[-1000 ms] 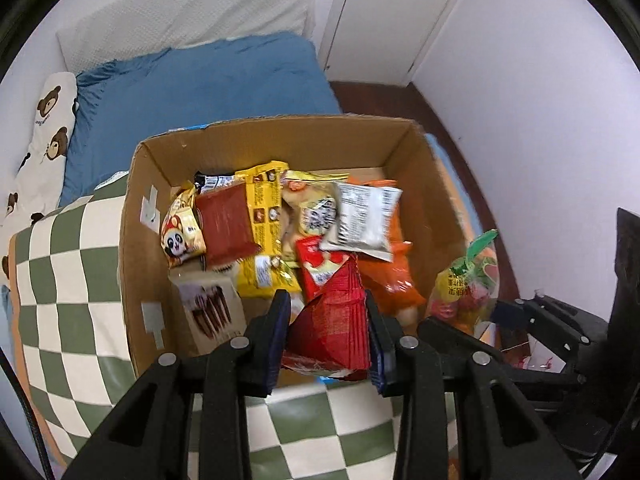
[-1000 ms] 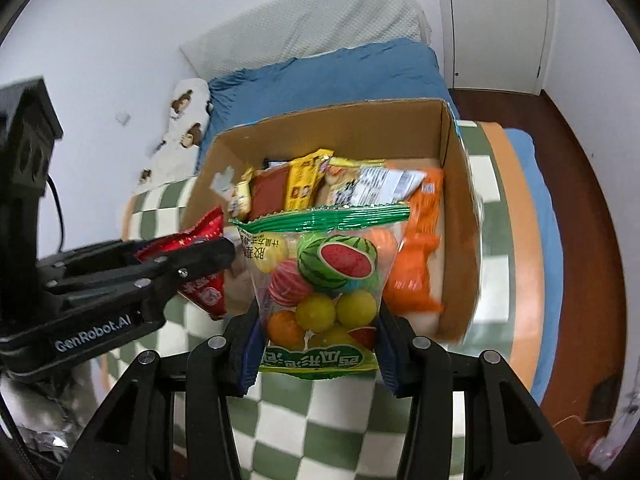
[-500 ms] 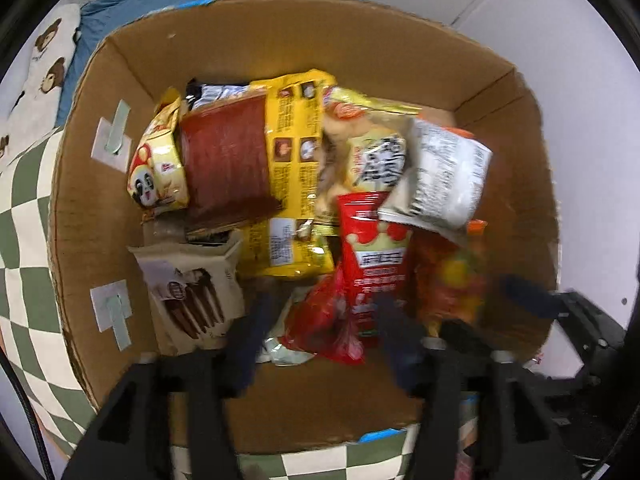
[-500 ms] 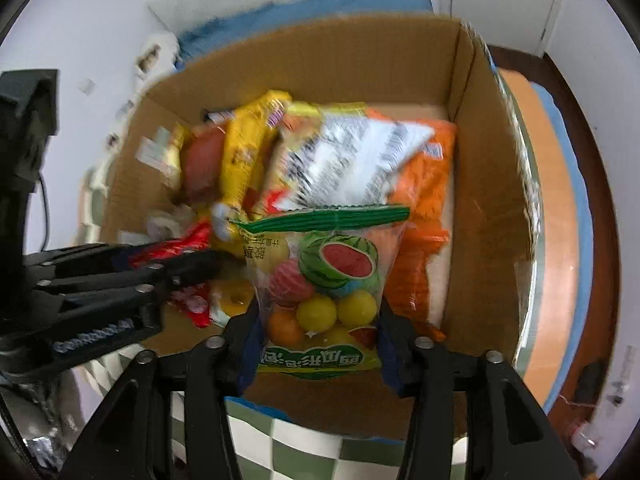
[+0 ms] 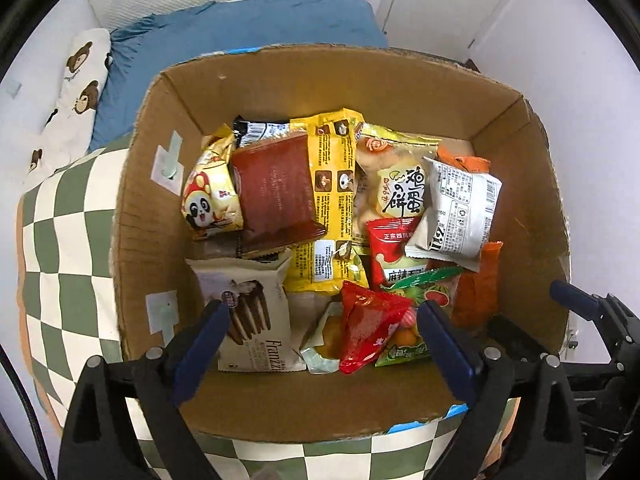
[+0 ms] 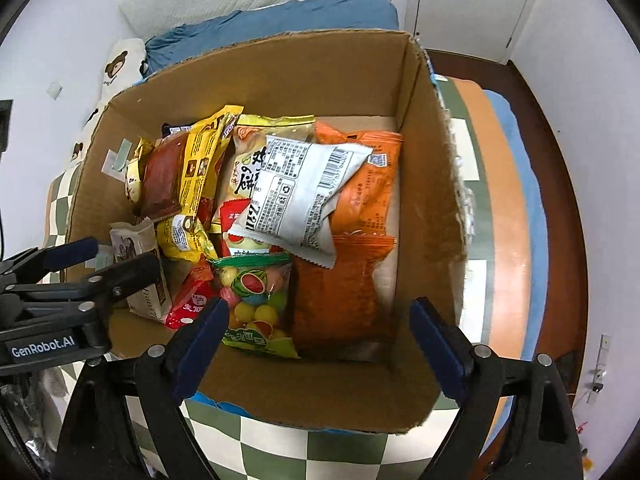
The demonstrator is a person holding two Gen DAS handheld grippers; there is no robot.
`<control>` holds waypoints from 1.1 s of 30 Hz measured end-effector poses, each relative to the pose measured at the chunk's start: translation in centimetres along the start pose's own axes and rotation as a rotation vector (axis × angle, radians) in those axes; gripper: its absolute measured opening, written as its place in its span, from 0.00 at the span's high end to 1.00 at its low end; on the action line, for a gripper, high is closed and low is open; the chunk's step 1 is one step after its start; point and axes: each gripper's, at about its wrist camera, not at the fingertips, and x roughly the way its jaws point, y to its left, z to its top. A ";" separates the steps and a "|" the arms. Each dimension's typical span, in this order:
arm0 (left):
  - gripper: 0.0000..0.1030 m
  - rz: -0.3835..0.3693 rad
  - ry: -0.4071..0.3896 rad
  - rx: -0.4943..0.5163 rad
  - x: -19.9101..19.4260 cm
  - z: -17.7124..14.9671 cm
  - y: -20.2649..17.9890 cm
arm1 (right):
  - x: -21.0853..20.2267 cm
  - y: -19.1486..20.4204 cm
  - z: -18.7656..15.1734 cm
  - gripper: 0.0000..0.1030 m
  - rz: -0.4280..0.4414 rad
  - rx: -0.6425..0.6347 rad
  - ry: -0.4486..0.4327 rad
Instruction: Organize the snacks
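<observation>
Released moments ago from the left tool point(image 5: 320, 322) and right tool point(image 6: 318, 322), jaws just swung wide and empty: red packet point(image 5: 366, 330) and fruit-candy bag point(image 6: 256, 308), now lying among snacks inside the cardboard box point(image 6: 432, 208), two more items stowed.

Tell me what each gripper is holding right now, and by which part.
Nothing. Both the left gripper and the right gripper have just opened; the red packet and the fruit candy bag lie loose in the cardboard box.
</observation>
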 end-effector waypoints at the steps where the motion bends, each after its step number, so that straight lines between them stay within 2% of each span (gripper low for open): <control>1: 0.07 -0.003 -0.005 -0.002 -0.2 -0.2 0.1 | -0.2 0.0 -0.1 0.09 -0.010 -0.002 -0.004; 10: 0.07 0.029 -0.052 -0.016 -1.2 -1.1 0.9 | -0.9 -0.7 -0.8 0.09 -0.024 0.032 -0.032; 19: 0.07 0.044 -0.136 -0.022 -3.8 -2.6 1.0 | -3.5 -0.1 -1.8 0.09 -0.028 0.027 -0.107; 27: 0.07 0.043 -0.252 -0.008 -8.4 -6.4 0.5 | -7.8 0.7 -4.2 0.09 -0.024 0.016 -0.208; 33: 0.07 0.044 -0.338 0.000 -12.5 -10.2 0.0 | -11.9 1.3 -7.8 0.09 -0.046 -0.001 -0.303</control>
